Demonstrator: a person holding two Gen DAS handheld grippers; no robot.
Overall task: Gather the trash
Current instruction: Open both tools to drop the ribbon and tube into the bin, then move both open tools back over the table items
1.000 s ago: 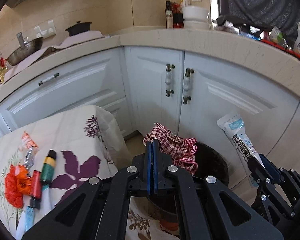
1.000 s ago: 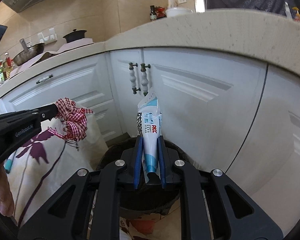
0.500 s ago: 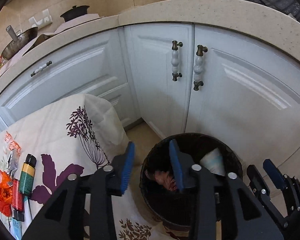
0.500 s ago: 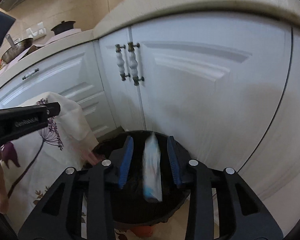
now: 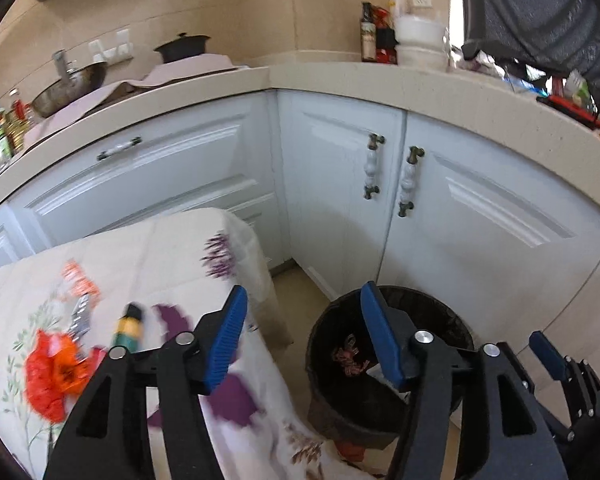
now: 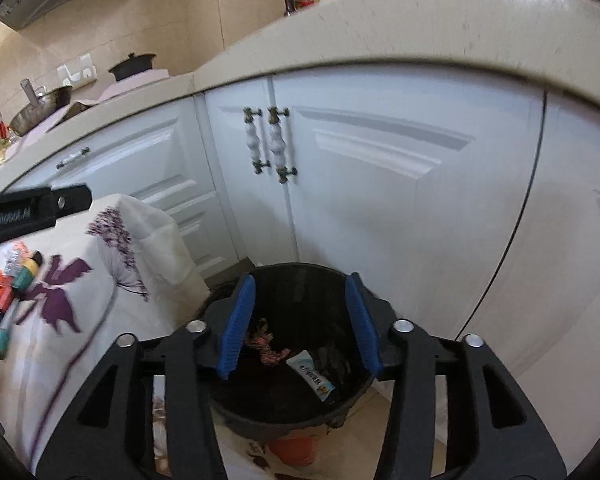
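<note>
Right gripper [image 6: 298, 324] above the black bin [image 6: 384, 304], jaws just opened and empty, white tube [image 6: 311, 375] and checked cloth [image 6: 266, 345] lay below inside, left gripper [image 5: 302, 338] jaws likewise parted, empty, between bin and cloth-covered worktop [image 5: 112, 248] at left.

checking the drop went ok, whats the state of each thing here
left gripper: open, empty, jaws just opened
right gripper: open, empty, jaws just opened
bin: upright, no lid
checked cloth: lying in bin
tube: lying in bin
cabinet doors: shut
table trash: not yet collected
</note>
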